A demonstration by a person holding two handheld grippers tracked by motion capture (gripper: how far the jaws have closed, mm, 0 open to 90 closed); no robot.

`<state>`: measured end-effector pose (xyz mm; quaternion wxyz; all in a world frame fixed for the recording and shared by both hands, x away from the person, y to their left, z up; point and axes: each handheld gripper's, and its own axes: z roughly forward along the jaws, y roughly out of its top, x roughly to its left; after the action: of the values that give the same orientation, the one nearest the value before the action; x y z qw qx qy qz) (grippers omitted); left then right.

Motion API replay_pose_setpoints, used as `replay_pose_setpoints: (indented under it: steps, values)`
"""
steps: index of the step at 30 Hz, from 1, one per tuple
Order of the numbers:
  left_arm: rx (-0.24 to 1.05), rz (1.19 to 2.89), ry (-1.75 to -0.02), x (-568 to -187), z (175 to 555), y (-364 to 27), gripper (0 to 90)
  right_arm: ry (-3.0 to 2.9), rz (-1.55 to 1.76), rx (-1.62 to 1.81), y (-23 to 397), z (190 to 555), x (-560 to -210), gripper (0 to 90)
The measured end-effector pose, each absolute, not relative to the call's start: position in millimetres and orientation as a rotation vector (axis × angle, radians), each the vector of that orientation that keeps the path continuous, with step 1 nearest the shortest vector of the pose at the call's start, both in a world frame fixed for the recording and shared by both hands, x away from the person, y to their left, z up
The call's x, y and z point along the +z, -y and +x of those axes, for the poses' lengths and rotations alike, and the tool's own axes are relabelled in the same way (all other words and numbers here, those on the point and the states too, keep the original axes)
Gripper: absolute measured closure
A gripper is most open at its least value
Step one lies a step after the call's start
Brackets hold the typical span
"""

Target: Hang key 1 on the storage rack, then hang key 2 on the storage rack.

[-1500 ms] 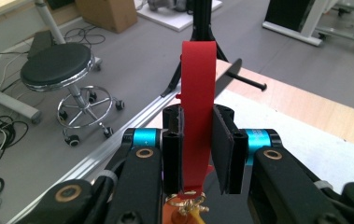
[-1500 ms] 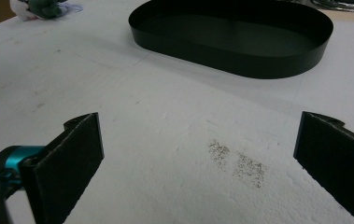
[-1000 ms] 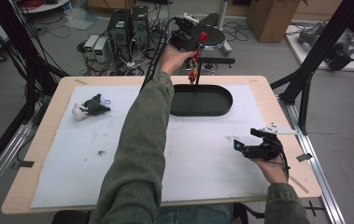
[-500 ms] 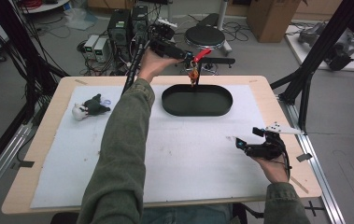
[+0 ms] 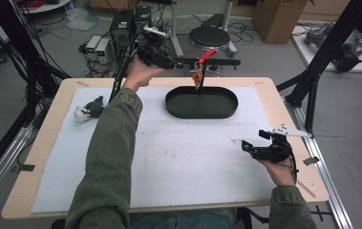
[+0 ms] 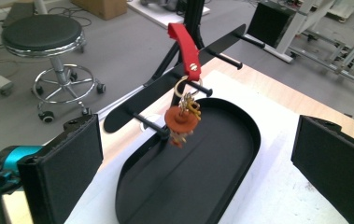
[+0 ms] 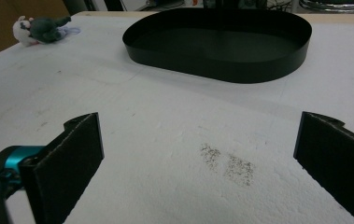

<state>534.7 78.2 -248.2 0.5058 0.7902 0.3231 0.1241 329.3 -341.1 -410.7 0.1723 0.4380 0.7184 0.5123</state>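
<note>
The left gripper [image 5: 171, 62], upper centre of the high view, has just been opening its jaws, nothing between them; the red-strapped keychain [image 6: 182, 112] hangs on the rack's peg [image 6: 201, 89] above the black tray [image 5: 226, 110]. At lower right, the right gripper [image 5: 251, 149] gapes empty

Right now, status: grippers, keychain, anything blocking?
Left gripper jaws just opened, nothing between them. Red keychain hangs on the rack peg above the black tray. Right gripper open over the mat. Nothing blocking.
</note>
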Motion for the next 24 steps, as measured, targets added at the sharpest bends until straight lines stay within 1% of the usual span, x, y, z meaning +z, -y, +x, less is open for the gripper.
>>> replay_pose_setpoints:
  steps: [3,12,16,19,24]
  values:
    - [0.317,1.897,-0.786,-249.7,529.8,-84.8,2.5,-2.041,1.245,1.454,341.2,329.6,-410.8,0.5]
    - [0.318,1.876,-0.803,-264.1,516.5,-112.3,2.5,-2.041,1.246,1.463,339.3,331.7,-410.9,0.5]
    - [0.357,1.901,-0.796,-269.5,509.0,-123.6,2.5,-2.042,1.242,1.467,338.8,333.7,-411.6,0.5]
    - [0.353,1.898,-0.802,-272.0,505.5,-134.1,2.5,-2.046,1.238,1.458,337.7,334.3,-412.1,0.5]
    - [0.390,1.870,-0.829,-274.1,500.1,-158.3,2.5,-2.047,1.242,1.454,337.1,332.9,-411.7,0.5]
